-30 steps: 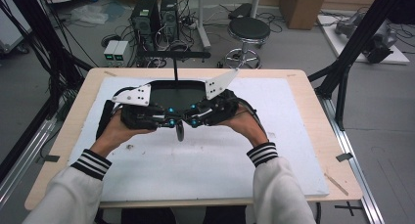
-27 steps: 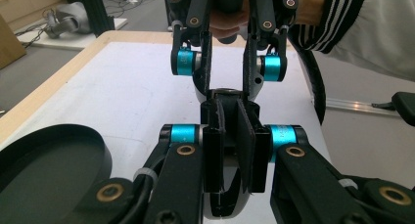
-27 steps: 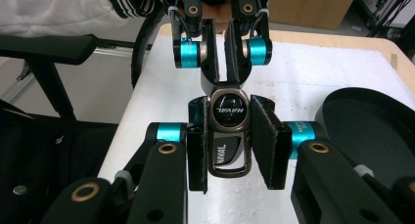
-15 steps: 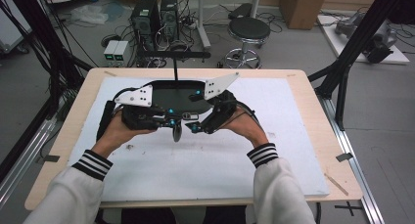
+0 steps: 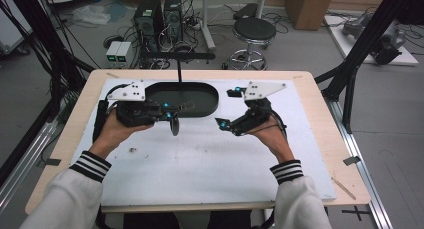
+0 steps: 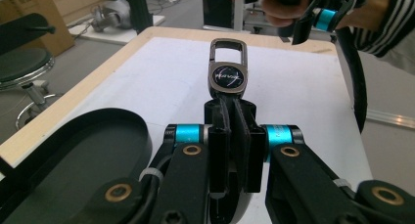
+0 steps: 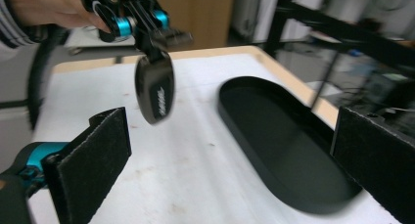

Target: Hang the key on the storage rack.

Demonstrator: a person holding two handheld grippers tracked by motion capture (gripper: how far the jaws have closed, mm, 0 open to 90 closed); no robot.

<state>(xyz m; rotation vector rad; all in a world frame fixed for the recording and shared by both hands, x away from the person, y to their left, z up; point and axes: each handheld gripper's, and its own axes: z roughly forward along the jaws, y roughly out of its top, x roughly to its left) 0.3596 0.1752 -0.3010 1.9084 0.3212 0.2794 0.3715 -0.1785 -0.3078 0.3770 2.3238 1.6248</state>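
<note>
A black key fob [image 5: 174,125] with a metal clip hangs from my left gripper [image 5: 167,114], which is shut on it just in front of the black oval tray [image 5: 200,106]. In the left gripper view the clip and round badge of the fob [image 6: 228,77] stick up past the closed jaws of the gripper [image 6: 234,131]. My right gripper [image 5: 227,108] stands open to the right of the fob, with nothing in it. In the right gripper view its pads [image 7: 93,165] are spread wide, and the fob [image 7: 155,92] dangles beyond them, left of the tray [image 7: 284,136].
A white mat [image 5: 200,169] covers the wooden table. A thin black post with a crossbar [image 5: 178,56] rises at the tray's far edge. Behind the table are a stool [image 5: 254,31] and computer boxes [image 5: 159,14] on the floor.
My right gripper has let go near the fob, opened and drawn away to the right. The left gripper keeps the fob and has shifted slightly left.
</note>
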